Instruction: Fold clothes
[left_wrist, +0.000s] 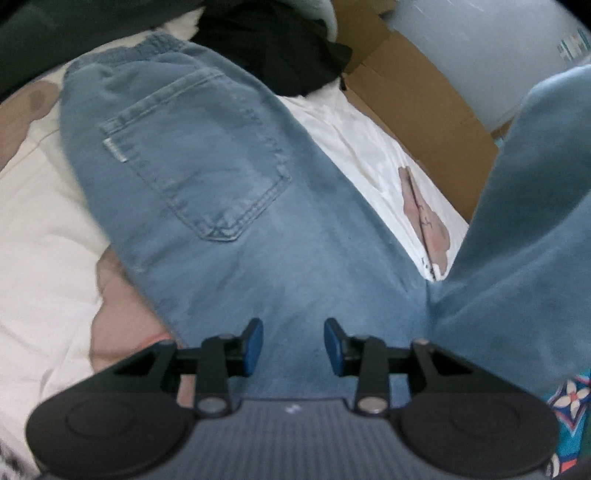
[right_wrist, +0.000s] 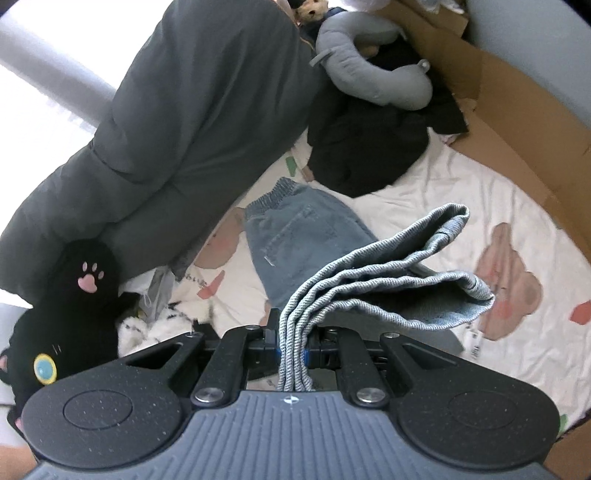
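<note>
Light blue jeans (left_wrist: 207, 177) lie on the white bed sheet (left_wrist: 40, 229), back pocket up and waistband at the far end. My left gripper (left_wrist: 293, 347) hovers open just over the jeans' leg, with nothing pinched between its blue pads (left_wrist: 254, 345). On the right of the left wrist view, a lifted stretch of leg (left_wrist: 517, 229) rises off the bed. In the right wrist view, my right gripper (right_wrist: 293, 350) is shut on the jeans' leg ends (right_wrist: 388, 284), several layers bunched together and held up above the sheet. The jeans' waist part (right_wrist: 295, 229) lies flat beyond.
A black garment (right_wrist: 373, 147) and a grey neck pillow (right_wrist: 369, 70) lie at the far end of the bed. Brown cardboard (right_wrist: 517, 122) lines the right side. A dark grey padded cover (right_wrist: 184, 110) lies on the left, with a black cat plush (right_wrist: 74, 295) below it.
</note>
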